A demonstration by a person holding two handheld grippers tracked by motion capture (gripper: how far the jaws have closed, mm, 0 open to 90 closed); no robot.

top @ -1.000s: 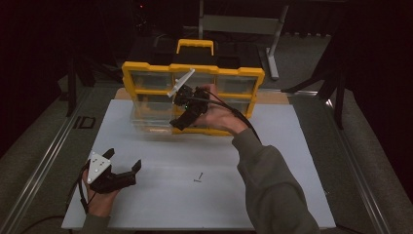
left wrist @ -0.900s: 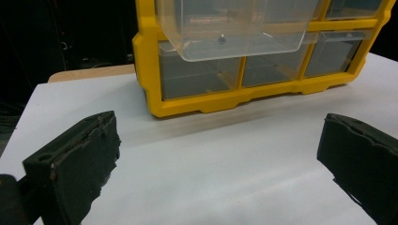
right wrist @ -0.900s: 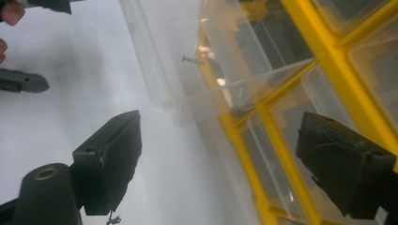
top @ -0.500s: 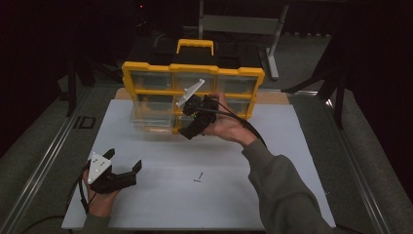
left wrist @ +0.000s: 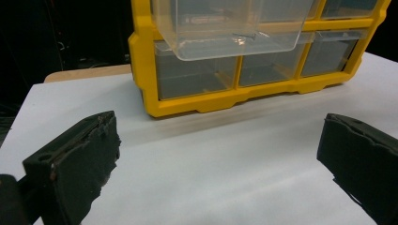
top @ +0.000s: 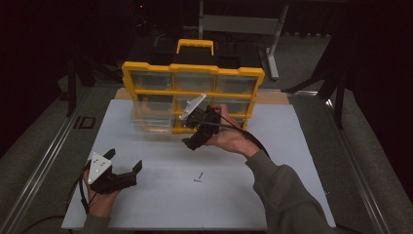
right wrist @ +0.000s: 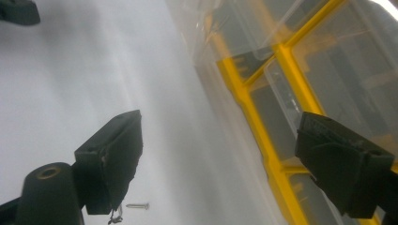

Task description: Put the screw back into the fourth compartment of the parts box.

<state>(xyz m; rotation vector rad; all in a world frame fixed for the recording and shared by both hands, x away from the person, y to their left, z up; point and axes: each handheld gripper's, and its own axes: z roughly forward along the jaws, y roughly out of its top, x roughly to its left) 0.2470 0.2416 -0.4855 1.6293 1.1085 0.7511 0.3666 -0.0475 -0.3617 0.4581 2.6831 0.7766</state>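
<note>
Both grippers are black, each topped with a pale grey three-cornered plate pierced by small dark holes — the left gripper (top: 124,169) and the right gripper (top: 191,142) alike. Black cables trail from each. The jaws are blocky, with worn, ragged-edged black pads (left wrist: 91,157), and a round hole shows near a jaw's base. The person wears a grey-green long sleeve (top: 287,200) on the right arm — loosely creased.
</note>
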